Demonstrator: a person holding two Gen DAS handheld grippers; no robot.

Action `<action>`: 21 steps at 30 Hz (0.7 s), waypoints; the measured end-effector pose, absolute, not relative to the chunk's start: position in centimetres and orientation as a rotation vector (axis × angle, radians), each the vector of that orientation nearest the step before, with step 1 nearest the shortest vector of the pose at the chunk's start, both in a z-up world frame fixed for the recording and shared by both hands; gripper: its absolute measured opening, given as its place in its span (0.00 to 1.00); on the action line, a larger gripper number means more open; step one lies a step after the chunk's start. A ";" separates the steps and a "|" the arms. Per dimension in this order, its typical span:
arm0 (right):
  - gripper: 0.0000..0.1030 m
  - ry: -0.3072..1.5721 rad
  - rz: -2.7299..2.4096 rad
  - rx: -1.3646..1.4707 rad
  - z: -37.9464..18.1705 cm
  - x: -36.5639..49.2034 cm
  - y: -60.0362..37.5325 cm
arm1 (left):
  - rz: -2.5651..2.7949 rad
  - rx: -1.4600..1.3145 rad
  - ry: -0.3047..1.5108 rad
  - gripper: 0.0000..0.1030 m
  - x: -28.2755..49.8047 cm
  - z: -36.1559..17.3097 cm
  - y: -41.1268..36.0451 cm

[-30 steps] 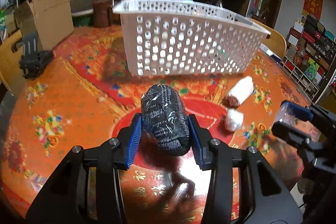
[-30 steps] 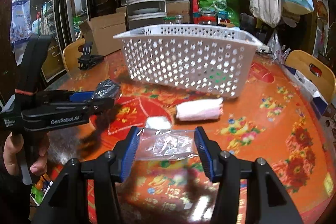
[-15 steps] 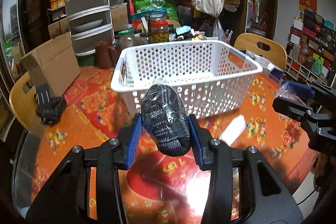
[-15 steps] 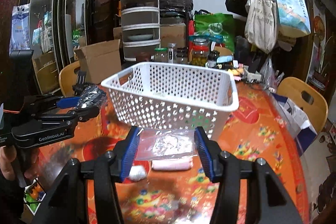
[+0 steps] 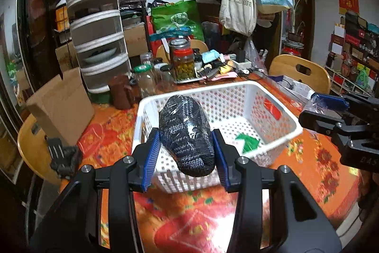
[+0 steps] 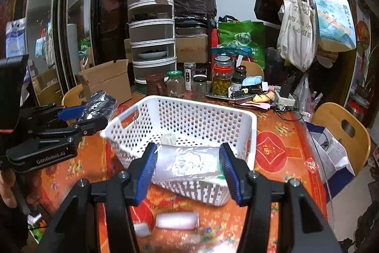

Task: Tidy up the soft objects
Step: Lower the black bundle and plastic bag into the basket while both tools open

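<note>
My left gripper is shut on a dark knitted roll wrapped in clear plastic and holds it above the near rim of the white perforated basket. My right gripper is shut on a clear plastic packet with something pale inside, held over the basket's near wall. A small white item lies in the basket. A pink-white roll and a small white wad lie on the orange tablecloth below. The left gripper also shows in the right wrist view, and the right gripper in the left wrist view.
Jars, a brown pot and a stacked food cover crowd the table behind the basket. A cardboard box stands at the left. Wooden chairs ring the table. Bags hang on a coat stand.
Both grippers have risen and moved forward with their loads, from low over the tablecloth to above the basket's near rim. The basket's inside now shows from above.
</note>
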State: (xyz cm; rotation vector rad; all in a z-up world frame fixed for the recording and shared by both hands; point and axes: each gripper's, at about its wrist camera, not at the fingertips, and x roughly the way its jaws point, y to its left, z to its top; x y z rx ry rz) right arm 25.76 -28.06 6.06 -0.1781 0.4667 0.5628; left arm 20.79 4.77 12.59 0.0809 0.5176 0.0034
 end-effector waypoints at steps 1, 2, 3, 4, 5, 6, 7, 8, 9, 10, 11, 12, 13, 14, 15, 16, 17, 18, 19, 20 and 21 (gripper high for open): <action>0.52 0.472 0.550 -0.186 6.4 26.5 -27.8 | 0.005 0.084 0.528 0.40 21.6 13.0 4.7; 0.52 0.479 0.542 -0.192 6.5 27.1 -27.5 | 0.007 0.085 0.537 0.40 22.5 13.3 4.7; 0.52 0.489 0.534 -0.200 6.6 27.7 -27.2 | 0.013 0.090 0.545 0.40 23.4 13.5 4.6; 0.52 0.506 0.522 -0.211 6.6 28.6 -26.7 | 0.020 0.097 0.557 0.40 24.4 13.5 4.5; 0.52 0.519 0.514 -0.220 6.5 29.3 -26.3 | 0.023 0.098 0.574 0.40 25.3 13.5 4.3; 0.52 0.531 0.506 -0.232 6.3 30.0 -25.9 | 0.024 0.098 0.588 0.40 26.2 13.4 4.3; 0.52 0.539 0.502 -0.238 6.2 30.4 -25.7 | 0.030 0.101 0.602 0.40 27.0 13.2 4.2; 0.52 0.559 0.498 -0.245 6.0 31.2 -25.4 | 0.035 0.103 0.616 0.40 27.8 13.0 4.1; 0.52 0.571 0.496 -0.243 5.8 31.7 -25.2 | 0.037 0.102 0.629 0.40 28.5 12.7 4.1; 0.52 0.585 0.494 -0.241 5.6 32.3 -25.1 | 0.038 0.104 0.648 0.40 29.4 12.5 4.0; 0.52 0.606 0.496 -0.238 5.4 33.1 -24.8 | 0.039 0.101 0.660 0.40 30.1 12.2 4.0; 0.52 0.616 0.495 -0.235 5.2 33.4 -24.7 | 0.040 0.098 0.674 0.40 30.6 11.8 4.1; 0.52 0.629 0.493 -0.229 5.0 33.9 -24.6 | 0.041 0.095 0.689 0.40 31.2 11.4 4.1; 0.52 0.642 0.486 -0.230 4.7 34.5 -24.5 | 0.043 0.091 0.707 0.40 32.1 11.1 4.2; 0.52 0.650 0.478 -0.235 4.6 34.9 -24.3 | 0.043 0.089 0.721 0.40 32.7 10.7 4.2; 0.52 0.660 0.471 -0.237 4.4 35.3 -24.2 | 0.038 0.081 0.741 0.40 33.3 10.2 4.4; 0.52 0.675 0.465 -0.234 4.1 35.9 -24.1 | 0.033 0.074 0.764 0.40 34.1 9.8 4.6; 0.52 0.689 0.457 -0.233 3.8 36.4 -24.1 | 0.034 0.070 0.782 0.40 34.7 9.3 4.7; 0.52 0.702 0.452 -0.231 3.5 37.0 -24.0 | 0.038 0.067 0.805 0.40 35.5 8.7 4.8; 0.52 0.716 0.448 -0.230 3.2 37.5 -23.9 | 0.039 0.062 0.819 0.40 35.9 8.2 5.1; 0.52 0.726 0.445 -0.228 2.9 37.7 -23.9 | 0.041 0.056 0.834 0.40 36.4 7.7 5.3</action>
